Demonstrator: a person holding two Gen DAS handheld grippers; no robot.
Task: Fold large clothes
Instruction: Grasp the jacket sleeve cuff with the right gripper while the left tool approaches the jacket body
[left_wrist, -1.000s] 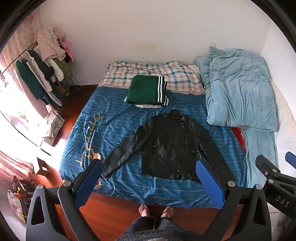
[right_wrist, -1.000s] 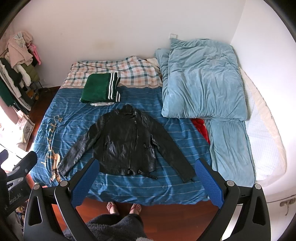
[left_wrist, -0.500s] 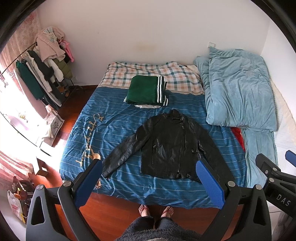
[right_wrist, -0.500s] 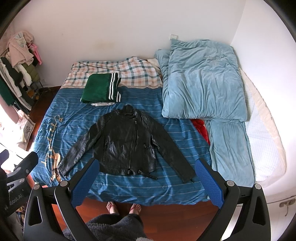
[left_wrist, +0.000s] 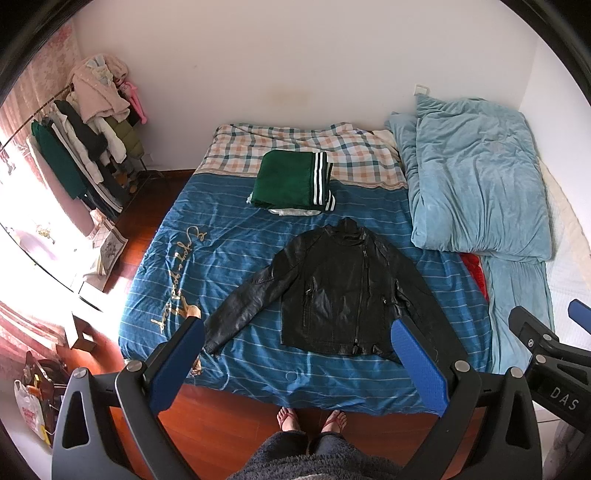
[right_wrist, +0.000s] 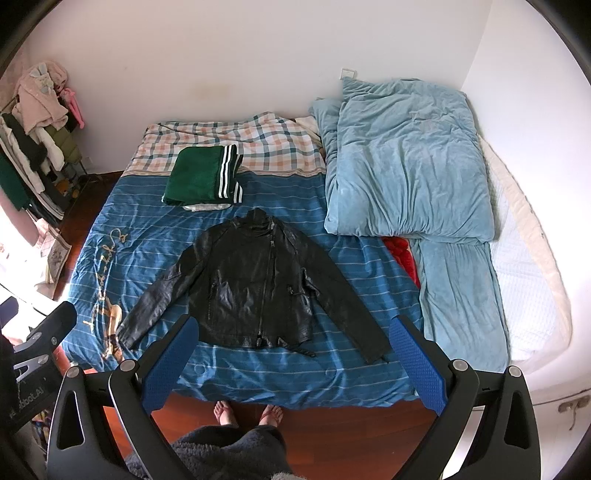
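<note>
The left hand-held gripper (left_wrist: 297, 360) hangs released above the foot of the bed (left_wrist: 221, 266), jaws spread wide and holding nothing; the right hand-held gripper (right_wrist: 295, 360) hangs beside it in the same state, well clear of the cloth. A black leather jacket (right_wrist: 255, 284) lies face up and zipped on the blue striped cover, collar toward twelve o'clock, hem toward six, sleeves splayed toward eight and four; a folded green garment (right_wrist: 201, 181) sits beyond it at eleven o'clock, near the collar but apart from it; a pale blue duvet (right_wrist: 406, 166) is heaped at two o'clock. The fold looks not yet begun. Done well, each gripper would likely drop to a sleeve cuff, pinch only the top layer and carry it across the chest; stiff leather may spring back, so press each crease flat before the hem is brought up to the collar.
</note>
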